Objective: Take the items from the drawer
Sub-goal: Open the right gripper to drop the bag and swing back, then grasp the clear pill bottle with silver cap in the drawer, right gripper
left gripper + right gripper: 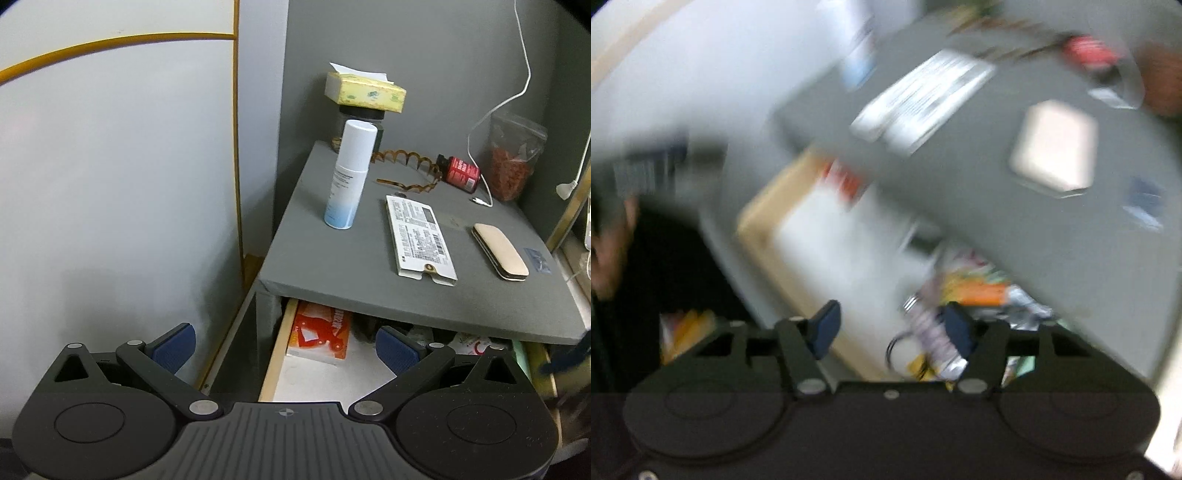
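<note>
The open wooden drawer (275,350) under the grey cabinet top (332,258) is being shown at six o'clock of that top. A red-and-white flat package (321,332) is lying in it at its far left. At its right side a blurred heap of small packets (979,295) is being seen; single items cannot be told. The right gripper (890,328) is being held over this heap, jaws parted, nothing pressed between them. The left gripper (284,345) is being held released near the drawer's left edge. The right view is strongly blurred, so a wrong packet could probably be caught, or the cabinet top's front edge could be struck.
</note>
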Demonstrator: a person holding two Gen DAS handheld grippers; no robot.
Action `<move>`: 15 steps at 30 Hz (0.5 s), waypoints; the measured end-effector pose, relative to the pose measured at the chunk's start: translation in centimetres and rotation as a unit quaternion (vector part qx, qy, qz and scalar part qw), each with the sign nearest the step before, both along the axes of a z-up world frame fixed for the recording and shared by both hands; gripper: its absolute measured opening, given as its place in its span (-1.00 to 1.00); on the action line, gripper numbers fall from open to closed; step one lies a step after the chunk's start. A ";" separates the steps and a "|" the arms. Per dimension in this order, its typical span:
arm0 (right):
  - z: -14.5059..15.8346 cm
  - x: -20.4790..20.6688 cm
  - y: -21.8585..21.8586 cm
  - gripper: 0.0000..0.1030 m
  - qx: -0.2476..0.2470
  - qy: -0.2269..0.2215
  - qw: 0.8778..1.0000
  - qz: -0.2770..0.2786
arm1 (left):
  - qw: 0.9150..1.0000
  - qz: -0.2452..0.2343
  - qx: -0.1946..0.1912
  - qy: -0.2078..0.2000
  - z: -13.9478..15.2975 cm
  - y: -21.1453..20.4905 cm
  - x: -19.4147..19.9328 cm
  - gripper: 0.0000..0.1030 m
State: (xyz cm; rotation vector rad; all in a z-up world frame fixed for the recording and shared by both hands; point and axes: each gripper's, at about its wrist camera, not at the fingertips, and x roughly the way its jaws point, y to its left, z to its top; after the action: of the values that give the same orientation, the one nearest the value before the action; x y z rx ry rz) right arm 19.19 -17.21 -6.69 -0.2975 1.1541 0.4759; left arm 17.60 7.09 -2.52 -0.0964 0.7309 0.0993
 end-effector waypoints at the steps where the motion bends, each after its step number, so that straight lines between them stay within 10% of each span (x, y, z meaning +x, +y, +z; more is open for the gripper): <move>1: -1.2 0.6 0.9 0.05 -0.016 0.011 1.000 0.008 | 1.000 0.001 0.001 0.000 0.0 0.1 0.0 1.00; 15: -11.3 5.5 5.4 -0.26 -0.213 0.042 0.974 0.061 | 1.000 -0.018 0.009 0.014 -0.2 -0.5 0.2 1.00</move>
State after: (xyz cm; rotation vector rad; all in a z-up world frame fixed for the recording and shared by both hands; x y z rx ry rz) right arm 24.72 -11.77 -17.94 -0.7286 1.3213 0.3466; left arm 17.82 6.63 -2.77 -0.0641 0.7585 0.0730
